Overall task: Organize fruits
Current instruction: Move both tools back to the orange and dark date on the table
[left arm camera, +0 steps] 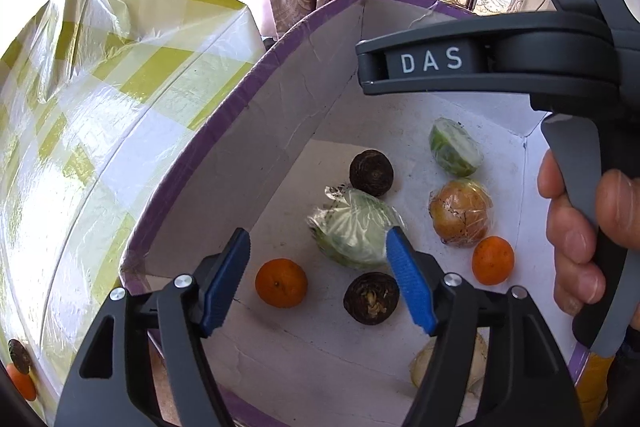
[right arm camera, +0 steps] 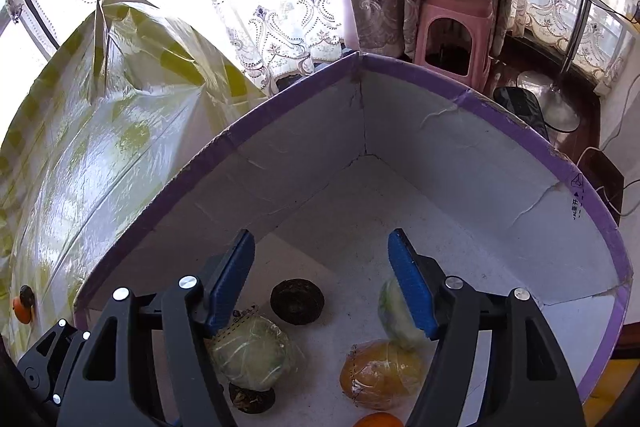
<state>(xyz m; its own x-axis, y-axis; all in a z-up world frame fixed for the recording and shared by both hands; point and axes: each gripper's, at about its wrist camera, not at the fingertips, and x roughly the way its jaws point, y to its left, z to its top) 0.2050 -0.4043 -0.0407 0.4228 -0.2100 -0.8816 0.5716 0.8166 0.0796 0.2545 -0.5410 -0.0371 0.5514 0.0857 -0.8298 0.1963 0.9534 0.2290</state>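
A white box with a purple rim [left arm camera: 208, 131] holds fruit: a wrapped green cabbage-like piece [left arm camera: 352, 227], two dark round fruits [left arm camera: 371, 173] [left arm camera: 371, 298], two oranges [left arm camera: 281, 283] [left arm camera: 493, 260], a wrapped yellow-orange fruit [left arm camera: 460, 213], a wrapped green half [left arm camera: 456, 147] and a pale piece [left arm camera: 424, 367]. My left gripper [left arm camera: 316, 279] is open and empty above the box. My right gripper [right arm camera: 320, 279] is open and empty over the same box [right arm camera: 480, 103]; its body [left arm camera: 500, 63] shows in the left wrist view. The wrapped green piece [right arm camera: 252, 355], dark fruit [right arm camera: 297, 301] and wrapped yellow-orange fruit [right arm camera: 380, 375] lie below it.
A table with a yellow-checked plastic cloth [left arm camera: 100, 107] lies left of the box. An orange [left arm camera: 22, 383] and a dark fruit [left arm camera: 18, 355] sit on it at the lower left. A pink stool [right arm camera: 456, 27], curtains and a lamp stand [right arm camera: 560, 99] are behind.
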